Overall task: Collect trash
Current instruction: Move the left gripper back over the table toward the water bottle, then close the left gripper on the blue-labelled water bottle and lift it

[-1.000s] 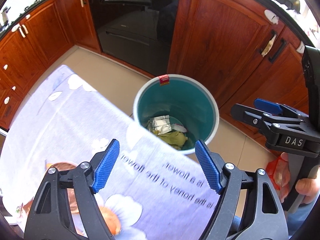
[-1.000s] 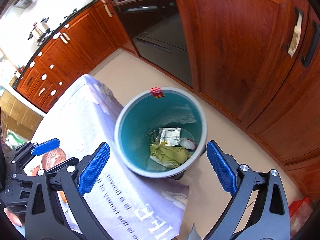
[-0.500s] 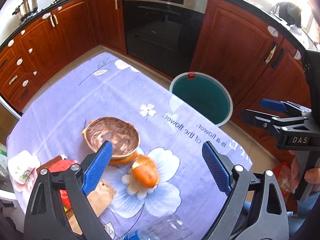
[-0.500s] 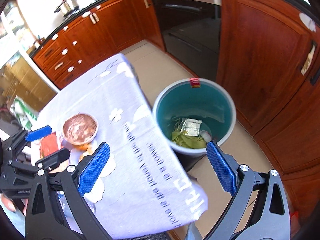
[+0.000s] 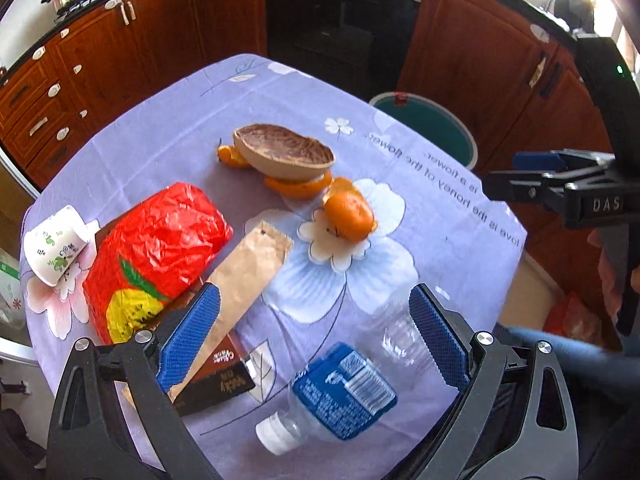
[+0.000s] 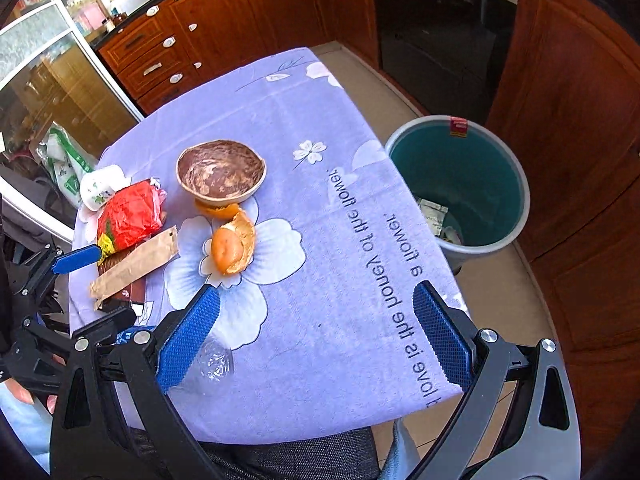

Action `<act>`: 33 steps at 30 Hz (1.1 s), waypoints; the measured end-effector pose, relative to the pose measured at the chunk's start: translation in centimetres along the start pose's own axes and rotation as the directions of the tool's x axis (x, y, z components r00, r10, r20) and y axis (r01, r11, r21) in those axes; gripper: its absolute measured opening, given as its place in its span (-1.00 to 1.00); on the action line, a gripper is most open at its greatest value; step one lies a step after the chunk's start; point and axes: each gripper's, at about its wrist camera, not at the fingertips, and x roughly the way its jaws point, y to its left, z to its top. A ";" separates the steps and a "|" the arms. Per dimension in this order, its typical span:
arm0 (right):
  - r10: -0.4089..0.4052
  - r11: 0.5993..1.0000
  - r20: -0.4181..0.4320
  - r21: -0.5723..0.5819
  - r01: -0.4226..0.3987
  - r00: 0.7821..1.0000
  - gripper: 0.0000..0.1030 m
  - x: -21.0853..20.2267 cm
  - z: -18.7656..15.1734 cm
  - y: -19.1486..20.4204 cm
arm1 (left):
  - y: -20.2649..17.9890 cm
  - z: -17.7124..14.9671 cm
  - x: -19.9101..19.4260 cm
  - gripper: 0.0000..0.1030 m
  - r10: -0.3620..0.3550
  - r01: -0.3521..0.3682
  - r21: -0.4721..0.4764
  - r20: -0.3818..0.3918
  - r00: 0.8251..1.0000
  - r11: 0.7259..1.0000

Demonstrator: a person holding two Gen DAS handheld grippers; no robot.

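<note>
A clear plastic bottle (image 5: pixel 340 388) with a blue label lies on the purple tablecloth, right under my open left gripper (image 5: pixel 316 340). Near it lie a brown paper wrapper (image 5: pixel 248 268), a dark chocolate box (image 5: pixel 216 380), a red crumpled bag (image 5: pixel 160 252) and orange peel (image 5: pixel 348 212). My right gripper (image 6: pixel 316 336) is open and empty above the table's near edge. The teal trash bin (image 6: pixel 468 176) stands on the floor to the right with wrappers inside.
A brown coconut-shell bowl (image 6: pixel 222 172) sits mid-table with peel under it. A white floral cup (image 5: pixel 56 244) lies on its side at the left. Wooden cabinets and a dark oven (image 5: pixel 340 20) stand behind. The table (image 6: pixel 340 240) drops off at right.
Both grippers have pulled back from over the bin to above the table. The bottle, wrapper and red bag have come into view. Both grippers stay open.
</note>
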 end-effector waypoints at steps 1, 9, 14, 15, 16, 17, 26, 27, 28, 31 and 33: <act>-0.001 1.000 -0.009 -0.006 0.001 1.000 0.81 0.3 -0.2 0.3 | -0.1 -0.6 0.1 0.86 -0.004 0.004 0.018 -0.010 1.000 1.000; 0.015 0.999 -0.070 -0.036 -0.017 0.997 0.81 1.8 -1.5 2.3 | -1.8 -3.8 0.5 0.86 -0.050 0.057 0.128 -0.056 0.997 0.990; 0.013 0.997 -0.103 -0.068 -0.020 0.995 0.81 2.6 -2.1 3.2 | -2.8 -4.6 1.6 0.86 -0.054 0.068 0.169 -0.085 0.995 0.983; 0.010 0.997 -0.106 -0.069 -0.018 0.994 0.81 2.6 -2.2 3.2 | -3.0 -4.6 1.9 0.86 -0.053 0.068 0.175 -0.091 0.994 0.982; 0.011 0.998 -0.108 -0.067 -0.018 0.994 0.81 2.7 -2.2 3.1 | -3.3 -4.6 2.2 0.86 -0.049 0.066 0.184 -0.097 0.994 0.981; 0.012 0.998 -0.109 -0.062 -0.019 0.994 0.81 2.8 -2.2 3.0 | -3.5 -4.5 2.5 0.86 -0.045 0.064 0.191 -0.100 0.994 0.980; 0.030 0.999 -0.126 -0.022 -0.033 0.992 0.81 3.4 -2.6 1.5 | -4.4 -3.9 4.4 0.86 0.019 0.003 0.223 -0.095 0.995 0.975; 0.032 0.999 -0.126 -0.016 -0.035 0.991 0.81 3.5 -2.7 1.3 | -4.5 -3.9 4.4 0.86 0.019 0.002 0.224 -0.091 0.996 0.975; 0.035 0.999 -0.126 -0.011 -0.037 0.991 0.81 3.5 -2.7 1.2 | -4.7 -4.0 4.4 0.85 0.021 -0.002 0.227 -0.084 0.996 0.974; 0.046 0.999 -0.128 0.005 -0.045 0.991 0.81 3.7 -2.8 0.8 | -5.1 -4.1 4.2 0.78 0.039 -0.024 0.225 -0.064 0.997 0.974; 0.049 0.999 -0.130 0.009 -0.048 0.990 0.81 3.8 -2.9 0.7 | -5.2 -4.2 3.7 0.60 0.037 -0.026 0.204 -0.054 0.998 0.979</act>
